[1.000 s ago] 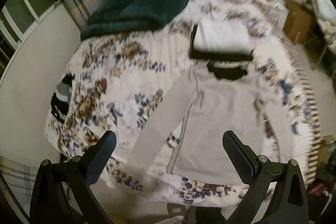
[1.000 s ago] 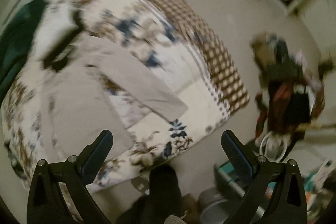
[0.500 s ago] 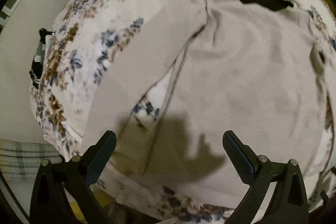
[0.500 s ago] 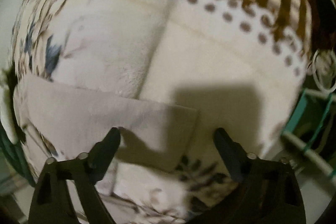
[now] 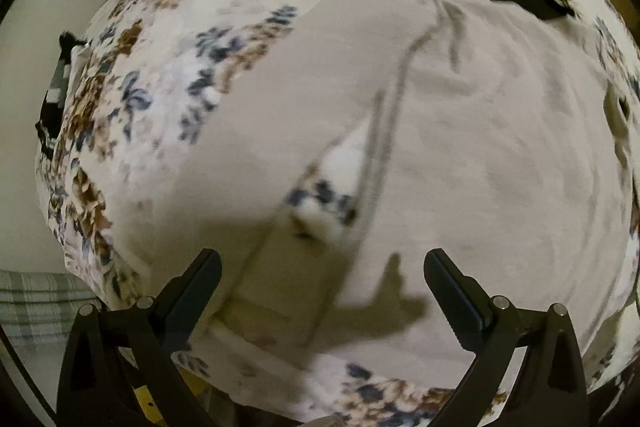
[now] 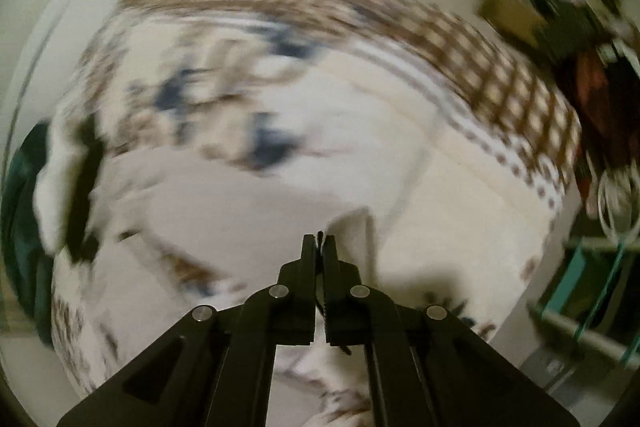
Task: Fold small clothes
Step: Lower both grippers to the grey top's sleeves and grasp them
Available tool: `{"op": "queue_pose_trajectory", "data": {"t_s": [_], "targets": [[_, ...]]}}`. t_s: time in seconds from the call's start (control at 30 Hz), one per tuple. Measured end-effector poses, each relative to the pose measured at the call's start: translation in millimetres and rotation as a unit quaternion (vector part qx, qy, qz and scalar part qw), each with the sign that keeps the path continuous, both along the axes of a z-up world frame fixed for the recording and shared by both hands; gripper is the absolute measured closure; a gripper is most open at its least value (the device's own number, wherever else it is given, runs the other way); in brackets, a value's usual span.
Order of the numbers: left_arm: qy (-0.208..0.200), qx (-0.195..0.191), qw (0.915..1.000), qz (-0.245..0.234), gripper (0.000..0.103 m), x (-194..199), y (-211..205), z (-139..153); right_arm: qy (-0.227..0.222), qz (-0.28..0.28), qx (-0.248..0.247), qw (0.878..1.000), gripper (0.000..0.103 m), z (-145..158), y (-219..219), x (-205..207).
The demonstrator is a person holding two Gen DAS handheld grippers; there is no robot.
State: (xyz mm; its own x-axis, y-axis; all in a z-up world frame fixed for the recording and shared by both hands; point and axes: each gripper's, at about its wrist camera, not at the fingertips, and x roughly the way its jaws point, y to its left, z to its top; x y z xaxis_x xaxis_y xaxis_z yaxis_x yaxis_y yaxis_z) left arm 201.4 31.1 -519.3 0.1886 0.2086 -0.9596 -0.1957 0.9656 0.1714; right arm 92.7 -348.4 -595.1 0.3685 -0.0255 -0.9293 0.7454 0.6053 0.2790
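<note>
Left hand-held gripper (image 5: 322, 281): released, above beige shirt (image 5: 480, 147) near the bed (image 5: 168, 39) edge.
Right hand-held gripper (image 6: 319, 241): clenched on the shirt's sleeve (image 6: 248, 199).

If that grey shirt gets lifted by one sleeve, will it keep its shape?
Probably not. The grey shirt lies wrinkled and moulded to the floral bedspread, so it looks thin and floppy. Pinched at the sleeve end by the right gripper, it would likely drape.

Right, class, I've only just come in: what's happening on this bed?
A person with a handheld gripper in each hand is folding a beige long-sleeved top spread flat on a floral bedspread. The right gripper is shut on the end of one sleeve. The left gripper hangs open above the other sleeve, gripping nothing. No fold is made yet.
</note>
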Motion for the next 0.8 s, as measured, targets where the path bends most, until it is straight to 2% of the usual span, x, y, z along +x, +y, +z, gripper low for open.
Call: {"op": "queue_pose_trajectory", "data": {"t_s": [0.13,0.23,0.27,0.3,0.33,0.37,0.4,0.43,0.5,0.57,0.6,0.67,0.7,0.77,0.8], "targets": [[-0.009,-0.002,0.9997,0.024,0.0,-8.1,34.6,13.9,-0.021,0.117,-0.028,0.992,0.101,37.0,70.7,59.0],[-0.019,0.004,0.9985,0.052,0.0,-15.9,64.2,21.4,-0.024,0.238,-0.053,0.97,0.101,55.8,157.1,103.5],[-0.021,0.008,0.9979,0.061,0.0,-18.3,73.4,22.2,-0.022,0.297,-0.067,0.952,0.101,48.3,202.1,116.6],[-0.021,0.013,0.9972,0.071,0.0,-21.5,82.8,22.1,-0.018,0.334,-0.078,0.939,0.101,61.6,227.5,129.9],[-0.02,0.017,0.9963,0.082,0.0,-25.3,92.3,20.7,-0.01,0.391,-0.098,0.915,0.101,54.4,271.3,137.9],[-0.017,0.02,0.9953,0.094,0.0,-29.1,103.1,18.1,-0.005,0.422,-0.11,0.9,0.101,68.0,309.0,130.2],[-0.014,0.021,0.9945,0.102,0.0,-32.7,109.9,16.2,0.007,0.478,-0.131,0.869,0.101,50.9,355.0,127.4],[-0.011,0.023,0.9933,0.113,0.0,-37.3,119.1,13.3,0.019,0.513,-0.137,0.847,0.101,46.6,388.4,117.3],[-0.006,0.028,0.9912,0.129,0.0,-45.4,135.6,7.4,0.05,0.59,-0.158,0.79,0.101,10.6,449.7,98.7],[-0.003,0.03,0.99,0.137,0.0,-52.3,145.7,4.7,0.078,0.638,-0.175,0.746,0.101,-20.7,483.9,73.0],[-0.003,0.032,0.9896,0.141,0.0,-55.4,151.0,3.0,0.096,0.654,-0.18,0.729,0.101,-39.2,496.3,61.5],[-0.001,0.034,0.9889,0.145,0.0,-60.7,160.8,-0.2,0.12,0.665,-0.191,0.712,0.101,-60.9,498.8,47.3],[-0.001,0.033,0.9886,0.147,0.0,-63.1,165.5,-1.3,0.132,0.66,-0.197,0.713,0.101,-72.5,497.2,48.2],[-0.001,0.026,0.9882,0.151,0.0,-66.9,173.1,-2.0,0.139,0.65,-0.174,0.726,0.099,-78.3,489.9,54.4],[-0.003,0.022,0.988,0.153,0.0,-68.4,175.9,-1.5,0.141,0.644,-0.142,0.739,0.096,-78.3,483.1,62.1]]}}
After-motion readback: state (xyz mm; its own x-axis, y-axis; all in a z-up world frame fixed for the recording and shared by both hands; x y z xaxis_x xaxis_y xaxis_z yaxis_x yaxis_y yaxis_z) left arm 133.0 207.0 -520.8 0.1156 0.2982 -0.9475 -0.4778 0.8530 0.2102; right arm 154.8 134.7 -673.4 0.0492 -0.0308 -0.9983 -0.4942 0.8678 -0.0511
